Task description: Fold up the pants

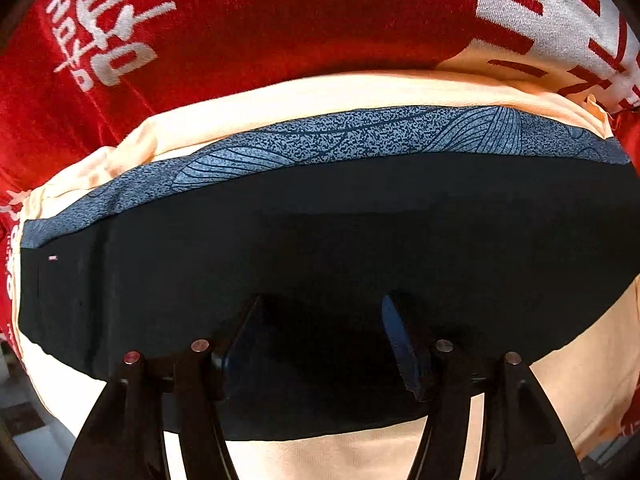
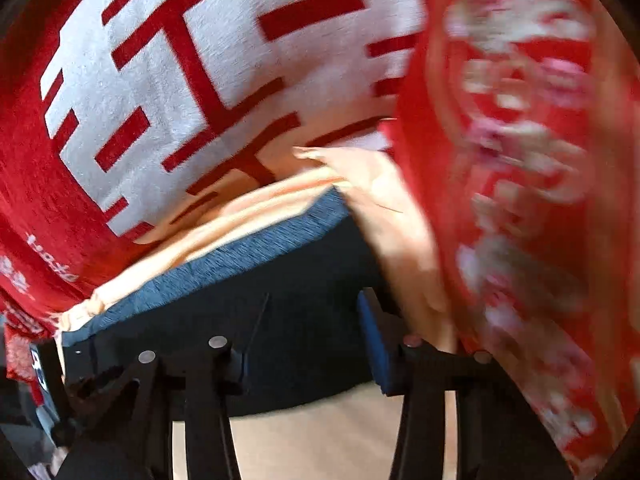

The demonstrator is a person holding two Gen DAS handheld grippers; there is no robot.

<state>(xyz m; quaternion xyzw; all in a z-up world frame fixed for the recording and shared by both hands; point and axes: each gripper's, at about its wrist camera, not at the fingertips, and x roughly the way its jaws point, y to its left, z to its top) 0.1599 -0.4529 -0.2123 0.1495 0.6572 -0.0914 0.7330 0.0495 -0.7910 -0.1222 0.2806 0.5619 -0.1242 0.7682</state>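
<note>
Black pants with a blue-grey patterned waistband lie flat on a peach cloth. My left gripper hovers low over the black fabric, fingers spread wide, nothing between them. The same pants show in the right wrist view, with the waistband running up to the right. My right gripper is open over the right end of the pants, its blue-padded right finger near the pants' edge. That view is motion-blurred.
A red blanket with large white characters lies under the peach cloth and fills the far side. A red floral fabric hangs blurred at the right. A dark device shows at the lower left.
</note>
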